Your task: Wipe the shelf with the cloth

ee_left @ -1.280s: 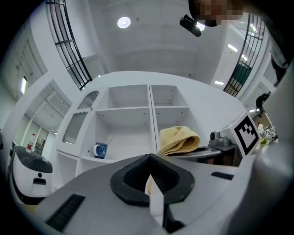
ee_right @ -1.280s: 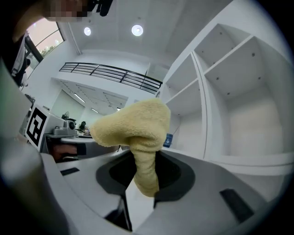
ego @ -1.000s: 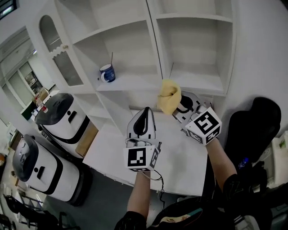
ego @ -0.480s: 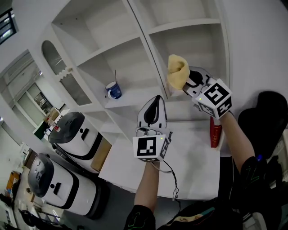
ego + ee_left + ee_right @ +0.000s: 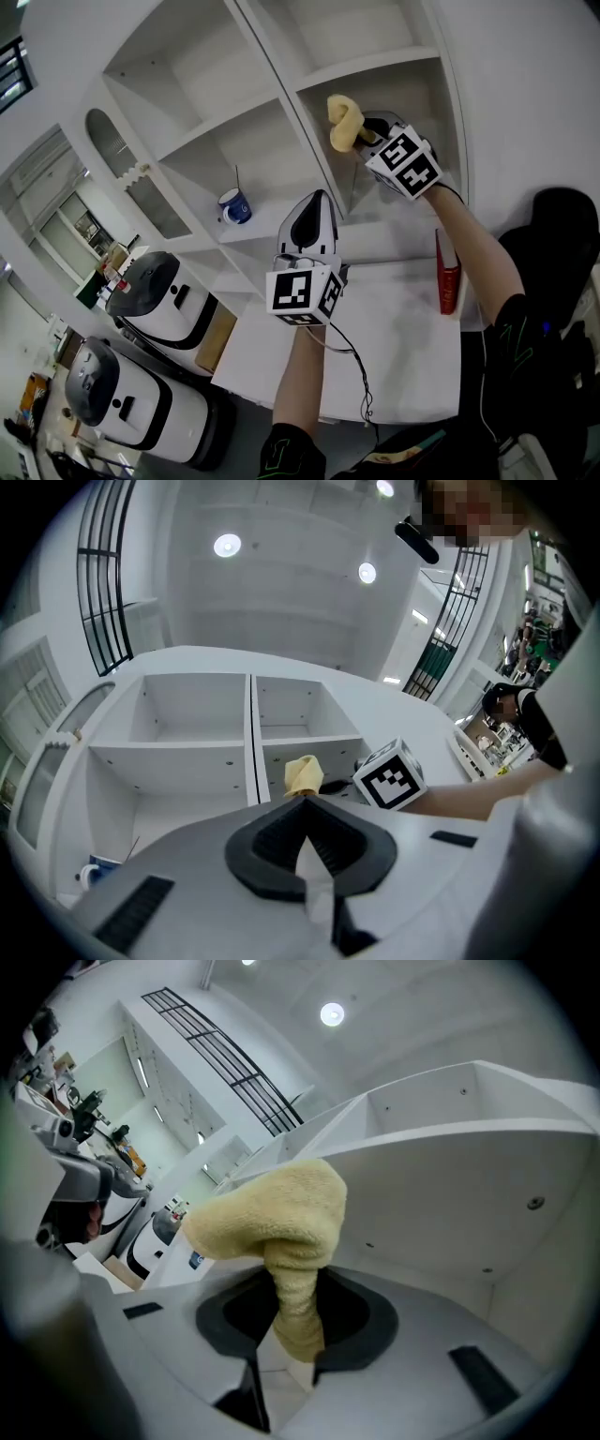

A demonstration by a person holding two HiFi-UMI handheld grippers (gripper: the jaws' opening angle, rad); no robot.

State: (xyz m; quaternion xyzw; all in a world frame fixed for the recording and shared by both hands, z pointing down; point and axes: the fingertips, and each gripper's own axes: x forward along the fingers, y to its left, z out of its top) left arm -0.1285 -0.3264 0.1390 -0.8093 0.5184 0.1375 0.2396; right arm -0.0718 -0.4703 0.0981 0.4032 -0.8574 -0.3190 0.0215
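A yellow cloth [image 5: 342,123] bunches out of my right gripper [image 5: 367,139], which is shut on it; the cloth [image 5: 277,1222] fills the middle of the right gripper view. The cloth is held up inside the right-hand compartment of the white shelf unit [image 5: 375,66], just under its upper board, near the central divider. My left gripper [image 5: 311,202] is shut and holds nothing; it hovers lower, in front of the divider. In the left gripper view the cloth [image 5: 303,774] and the right gripper's marker cube [image 5: 389,776] show just past the left jaws.
A blue mug [image 5: 234,206] with a stick in it stands on the left shelf. A red book [image 5: 447,272] lies at the right edge of the white table [image 5: 394,347]. Two white-and-black machines [image 5: 159,300] stand on the floor at the left.
My right gripper has risen with the cloth from in front of the lower shelf into the upper right compartment. The left gripper has stayed near the middle, and the view has tilted upward.
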